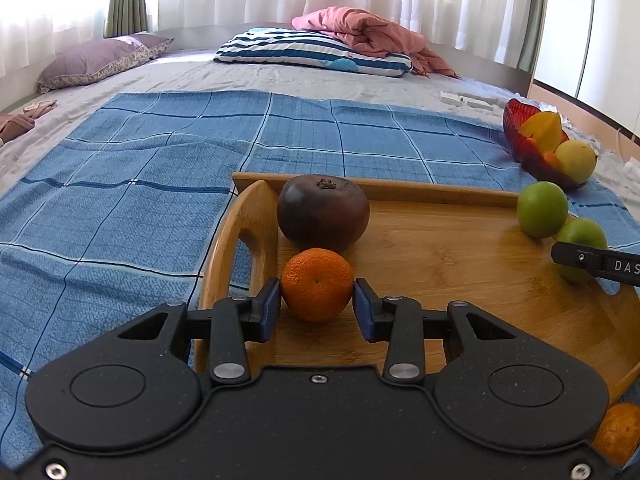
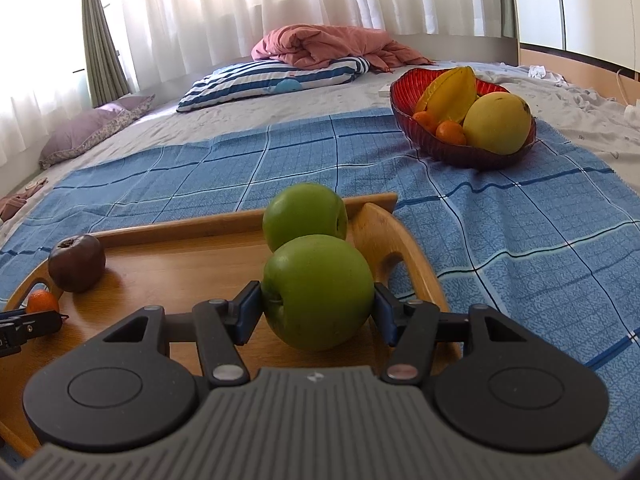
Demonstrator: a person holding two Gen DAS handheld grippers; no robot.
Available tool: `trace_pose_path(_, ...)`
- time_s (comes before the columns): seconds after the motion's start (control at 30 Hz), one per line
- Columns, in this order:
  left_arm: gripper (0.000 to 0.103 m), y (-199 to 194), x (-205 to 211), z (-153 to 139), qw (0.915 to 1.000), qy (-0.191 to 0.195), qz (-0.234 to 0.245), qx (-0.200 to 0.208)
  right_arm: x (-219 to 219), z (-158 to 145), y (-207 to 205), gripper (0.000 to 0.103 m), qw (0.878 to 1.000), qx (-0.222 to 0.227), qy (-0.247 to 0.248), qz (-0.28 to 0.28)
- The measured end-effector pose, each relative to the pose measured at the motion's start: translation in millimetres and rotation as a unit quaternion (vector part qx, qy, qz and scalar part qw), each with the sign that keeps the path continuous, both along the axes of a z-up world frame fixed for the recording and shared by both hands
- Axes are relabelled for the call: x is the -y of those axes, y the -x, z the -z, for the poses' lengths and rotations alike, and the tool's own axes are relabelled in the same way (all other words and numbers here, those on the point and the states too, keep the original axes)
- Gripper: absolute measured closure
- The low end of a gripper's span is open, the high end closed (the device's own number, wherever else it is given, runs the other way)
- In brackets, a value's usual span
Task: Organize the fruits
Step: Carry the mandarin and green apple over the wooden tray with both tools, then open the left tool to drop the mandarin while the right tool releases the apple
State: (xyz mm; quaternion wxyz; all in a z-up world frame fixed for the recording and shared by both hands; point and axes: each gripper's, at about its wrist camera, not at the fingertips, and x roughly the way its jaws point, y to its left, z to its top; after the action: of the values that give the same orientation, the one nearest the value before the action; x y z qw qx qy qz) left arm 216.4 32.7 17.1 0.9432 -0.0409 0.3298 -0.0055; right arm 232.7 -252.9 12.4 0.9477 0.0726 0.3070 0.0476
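My left gripper (image 1: 317,305) is shut on an orange mandarin (image 1: 317,283) at the left end of the wooden tray (image 1: 460,264), just in front of a dark purple fruit (image 1: 322,212). My right gripper (image 2: 318,312) is shut on a green apple (image 2: 318,290) at the tray's right end (image 2: 176,264), with a second green apple (image 2: 304,214) right behind it. The red glass bowl (image 2: 404,98) holds a star fruit (image 2: 452,94), a yellow mango (image 2: 498,122) and small oranges (image 2: 450,132).
The tray lies on a blue checked cloth (image 1: 140,184) on a bed. Another mandarin (image 1: 618,432) lies beside the tray's near edge. A striped pillow (image 1: 312,50), a pink blanket (image 1: 360,32) and a purple pillow (image 1: 100,58) lie at the back.
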Motion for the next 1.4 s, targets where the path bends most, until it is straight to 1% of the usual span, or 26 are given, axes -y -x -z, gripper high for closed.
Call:
trace_pose_path(0.17,0.066,1.4,3.4,1.7,0.9999,-0.009,0.001,0.004,0.1,1.3,1.4,0.042,1.0,0.002,-0.001,0.0)
trace_pose_path(0.33,0.065,1.3,3.8,1.9,0.9999,-0.011,0.001,0.004,0.5,1.3,0.5,0.042,1.0,0.001,-0.001,0.001)
trace_pose_path(0.5,0.064,1.0,3.6,1.9,0.9999,-0.01,0.0,0.004,-7.0,-4.0,-3.5,0.041,0.999,-0.018,0.027,-0.002)
trace_pose_path(0.6,0.064,1.2,3.3,1.8,0.9999,-0.011,-0.001,0.003,-12.0,-6.2,-6.6,0.041,0.998,-0.025,0.055,-0.019)
trace_pose_path(0.7,0.064,1.1,2.8,1.7,0.9999,-0.01,0.0,0.003,-14.9,-6.6,-8.4,0.041,0.997,-0.026,0.07,-0.03)
trace_pose_path(0.8,0.065,0.9,2.8,1.6,1.0,-0.008,-0.001,0.002,-13.0,-7.0,-9.7,0.04,0.997,-0.026,0.065,-0.033)
trace_pose_path(0.9,0.064,1.2,2.5,2.0,1.0,-0.008,-0.002,0.002,-6.9,-7.2,-10.4,0.039,0.998,-0.03,0.045,-0.028)
trace_pose_path(0.97,0.062,1.4,2.8,2.0,1.0,-0.008,0.0,0.002,-3.9,-7.5,-9.7,0.038,0.999,-0.03,0.037,-0.027)
trace_pose_path(1.07,0.056,2.1,4.3,1.4,1.0,-0.007,0.004,0.001,-1.9,-8.5,-6.8,0.035,0.999,-0.024,0.038,-0.025)
trace_pose_path(1.17,0.047,3.9,7.2,0.2,1.0,-0.003,0.008,-0.002,1.0,-9.4,-4.2,0.029,0.999,-0.02,0.034,-0.022)
trace_pose_path(1.23,0.041,5.8,9.6,-0.5,0.9999,-0.003,0.012,-0.004,3.3,-9.4,-2.2,0.028,0.999,-0.019,0.029,-0.023)
trace_pose_path(1.4,0.031,12.8,15.6,-3.2,0.9996,-0.014,0.023,-0.006,9.1,-14.1,3.7,0.025,1.0,-0.012,0.02,-0.016)
